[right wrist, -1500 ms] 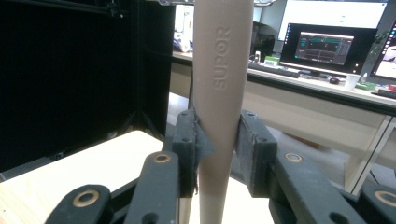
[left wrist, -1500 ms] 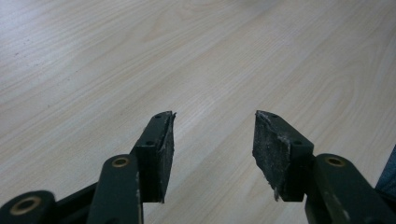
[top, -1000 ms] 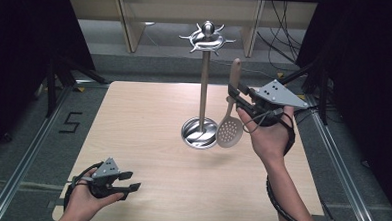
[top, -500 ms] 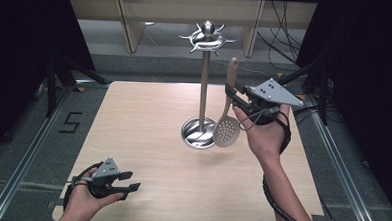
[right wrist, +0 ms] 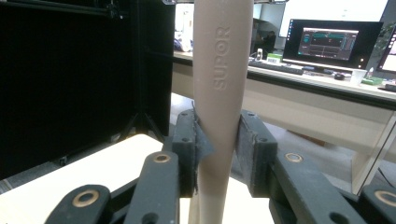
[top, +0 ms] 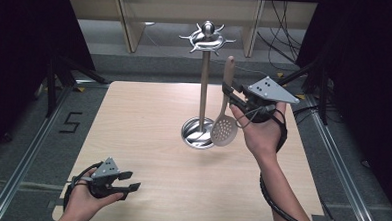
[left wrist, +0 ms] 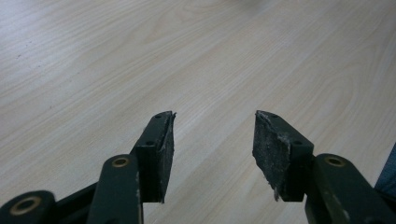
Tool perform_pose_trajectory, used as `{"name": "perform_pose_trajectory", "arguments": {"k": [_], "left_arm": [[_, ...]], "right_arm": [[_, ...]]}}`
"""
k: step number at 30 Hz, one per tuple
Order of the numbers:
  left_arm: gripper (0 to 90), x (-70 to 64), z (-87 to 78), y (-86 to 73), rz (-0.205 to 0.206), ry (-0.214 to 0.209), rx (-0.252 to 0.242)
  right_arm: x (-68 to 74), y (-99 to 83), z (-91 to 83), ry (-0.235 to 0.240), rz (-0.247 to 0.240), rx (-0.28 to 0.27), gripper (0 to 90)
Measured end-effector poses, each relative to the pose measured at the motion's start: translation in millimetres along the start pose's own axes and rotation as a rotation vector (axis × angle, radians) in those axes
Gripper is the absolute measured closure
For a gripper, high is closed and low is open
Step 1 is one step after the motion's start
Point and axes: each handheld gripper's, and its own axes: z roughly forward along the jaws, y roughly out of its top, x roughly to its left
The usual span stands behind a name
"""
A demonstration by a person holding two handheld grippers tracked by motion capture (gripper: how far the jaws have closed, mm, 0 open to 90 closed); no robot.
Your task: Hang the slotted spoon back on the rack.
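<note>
A beige slotted spoon (top: 224, 112) hangs upright in the air, perforated bowl down, beside the pole of a metal utensil stand (top: 204, 81). My right gripper (top: 230, 94) is shut on its handle (right wrist: 221, 93), which is stamped "SUPOR" and fills the space between both jaws. The stand has a round steel base (top: 195, 134) and several hooks at its top (top: 207, 37). Low at the near left corner of the wooden table (top: 148, 123), my left gripper (top: 132, 182) rests open; its pads (left wrist: 161, 149) have only bare wood between them.
Dark frames and tripod legs stand left of the table. Metal rails run along both table sides. Cables lie on the floor at the back right. A desk with a lit monitor (right wrist: 331, 42) stands beyond the table in the right gripper view.
The right gripper has drifted slightly left and up with the spoon, bringing it closer to the stand's pole. The left gripper has stayed put.
</note>
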Motion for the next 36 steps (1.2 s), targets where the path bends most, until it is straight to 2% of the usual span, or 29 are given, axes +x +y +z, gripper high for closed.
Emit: {"name": "perform_pose_trajectory", "arguments": {"k": [12, 16, 24, 28, 36], "left_arm": [[47.6, -0.5, -0.1, 0.1, -0.001, -0.007, -0.002], [47.6, -0.4, -0.2, 0.0, -0.002, -0.007, -0.002], [47.6, -0.4, -0.4, 0.0, -0.001, -0.008, -0.001], [47.6, -0.4, -0.4, 0.0, -0.001, -0.008, -0.002], [47.6, -0.6, -0.1, 0.0, -0.002, -0.008, -0.003]], "right_arm": [[3.5, 2.1, 4.3, 0.004, 0.025, 0.007, 71.0], [3.8, 3.0, 7.1, 0.001, 0.008, 0.006, 71.0], [4.8, 3.3, 11.2, 0.002, 0.004, 0.017, 71.0], [5.9, 3.0, 12.5, 0.005, 0.017, 0.019, 71.0], [6.6, 6.1, 15.0, 0.007, 0.002, 0.018, 70.9]]}}
